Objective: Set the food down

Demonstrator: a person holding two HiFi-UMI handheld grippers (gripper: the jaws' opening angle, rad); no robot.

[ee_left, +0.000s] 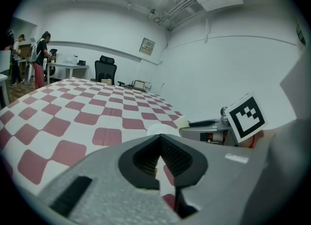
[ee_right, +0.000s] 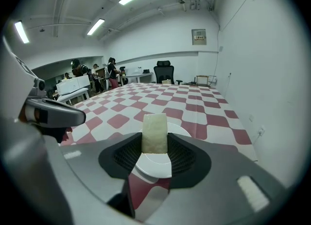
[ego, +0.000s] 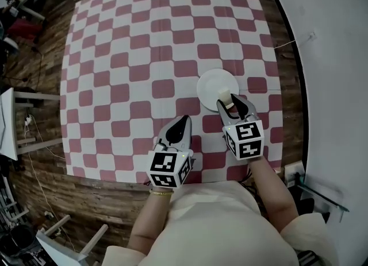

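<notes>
Right gripper view, nearest first: grey right gripper [ee_right: 154,147] clamped on the food [ee_right: 154,128], a pale, rough-faced rectangular block held upright between ribbed black pads [ee_right: 126,158]. Just below and behind, a round white plate [ee_right: 181,131], smooth and glossy, bare but for the block over its near part; cannot tell whether touching. Alongside, left gripper [ego: 179,126] pressed shut on nothing, low over the tablecloth [ego: 144,58]. Flat red-and-white checked cloth stretching beyond, wooden floor [ego: 34,58] around it. Farthest off, a black office chair [ee_right: 163,71] and people [ee_right: 112,71] at desks.
</notes>
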